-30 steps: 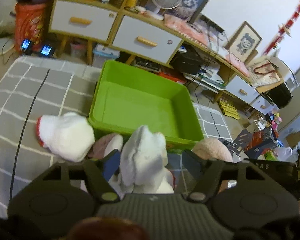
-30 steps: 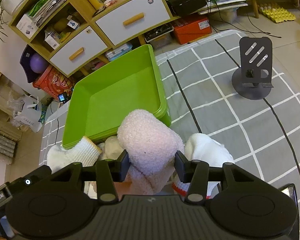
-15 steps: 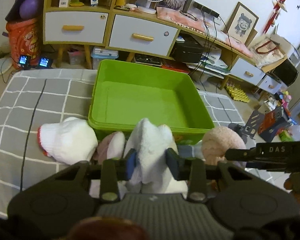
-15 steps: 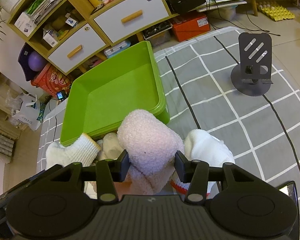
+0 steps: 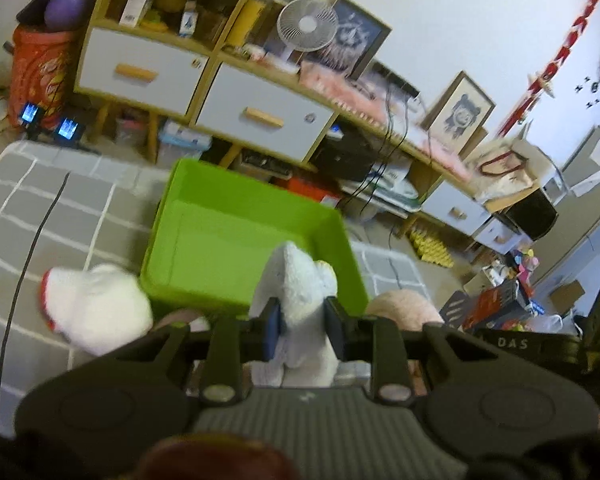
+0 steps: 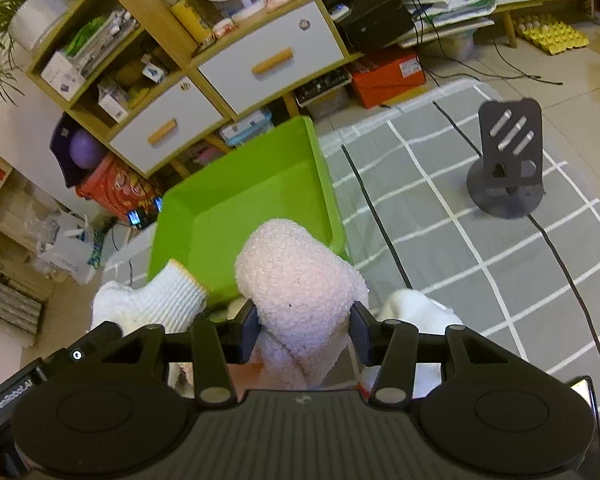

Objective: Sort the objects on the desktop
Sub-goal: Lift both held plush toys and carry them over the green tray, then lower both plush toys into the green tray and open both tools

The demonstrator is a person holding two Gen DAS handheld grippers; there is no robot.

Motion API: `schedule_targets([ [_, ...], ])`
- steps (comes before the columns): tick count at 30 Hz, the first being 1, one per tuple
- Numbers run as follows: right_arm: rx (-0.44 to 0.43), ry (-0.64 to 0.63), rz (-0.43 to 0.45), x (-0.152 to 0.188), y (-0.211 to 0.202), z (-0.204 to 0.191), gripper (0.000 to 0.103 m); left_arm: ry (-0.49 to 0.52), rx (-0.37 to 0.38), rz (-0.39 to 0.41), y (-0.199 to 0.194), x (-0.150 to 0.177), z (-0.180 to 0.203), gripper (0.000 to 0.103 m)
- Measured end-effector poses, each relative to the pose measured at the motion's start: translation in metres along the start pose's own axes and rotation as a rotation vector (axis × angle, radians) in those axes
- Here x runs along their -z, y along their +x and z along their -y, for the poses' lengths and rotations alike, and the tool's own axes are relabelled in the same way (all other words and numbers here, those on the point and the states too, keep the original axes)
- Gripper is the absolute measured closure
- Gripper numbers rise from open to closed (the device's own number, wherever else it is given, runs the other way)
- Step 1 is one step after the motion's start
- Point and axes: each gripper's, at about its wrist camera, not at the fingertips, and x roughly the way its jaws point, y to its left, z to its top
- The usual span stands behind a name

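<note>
My left gripper (image 5: 302, 330) is shut on a white fluffy sock (image 5: 300, 280) and holds it up in front of the near wall of the green bin (image 5: 204, 240). My right gripper (image 6: 304, 330) is shut on a pink fluffy sock (image 6: 296, 276), held just before the green bin (image 6: 236, 216). A white sock with a red cuff (image 5: 96, 308) lies left of the bin on the grey checked cloth (image 5: 28, 208). A white knitted glove (image 6: 164, 300) and another white sock (image 6: 416, 308) lie near my right gripper.
A black phone stand (image 6: 508, 172) stands on the cloth at the right. A black cable (image 6: 384, 236) runs across the cloth. Wooden cabinets with white drawers (image 5: 256, 116), fans and clutter stand behind the bin. The pink sock also shows at the right in the left wrist view (image 5: 404, 304).
My left gripper has shut on the white fluffy sock and lifted it toward the bin. My right gripper keeps hold of the pink sock and has barely moved.
</note>
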Motion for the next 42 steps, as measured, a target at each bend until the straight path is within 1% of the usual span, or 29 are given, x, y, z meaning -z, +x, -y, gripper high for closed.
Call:
schedule_targets([
  [4,-0.023,0.03,0.04,-0.006,0.001,-0.002,0.055,-0.001,-0.017,0.025,0.009,-0.007,0.0,0.08],
  [9,-0.055,0.055,0.071,-0.015,0.008,-0.007,0.055,-0.058,-0.053,0.06,0.021,-0.018,-0.016,0.079],
  [14,-0.061,0.078,0.097,-0.022,0.024,-0.008,0.055,-0.117,-0.088,0.102,0.031,-0.029,-0.033,0.079],
  [20,-0.078,0.124,0.12,-0.029,0.052,-0.004,0.055,-0.107,-0.14,0.143,0.046,-0.035,-0.036,0.079],
  [23,-0.085,0.116,0.141,-0.033,0.063,-0.005,0.055,-0.102,-0.154,0.144,0.057,-0.035,-0.038,0.079],
  [26,-0.083,0.071,0.176,-0.034,0.069,-0.012,0.055,-0.103,-0.175,0.143,0.067,-0.034,-0.041,0.079],
  [29,-0.074,0.019,0.188,-0.033,0.076,-0.02,0.055,-0.12,-0.197,0.134,0.075,-0.033,-0.047,0.079],
  [35,-0.031,-0.032,0.156,-0.027,0.094,-0.028,0.055,-0.118,-0.237,0.105,0.084,-0.03,-0.052,0.079],
  [42,0.019,-0.074,0.133,-0.022,0.105,-0.031,0.055,-0.104,-0.255,0.071,0.093,-0.025,-0.055,0.078],
])
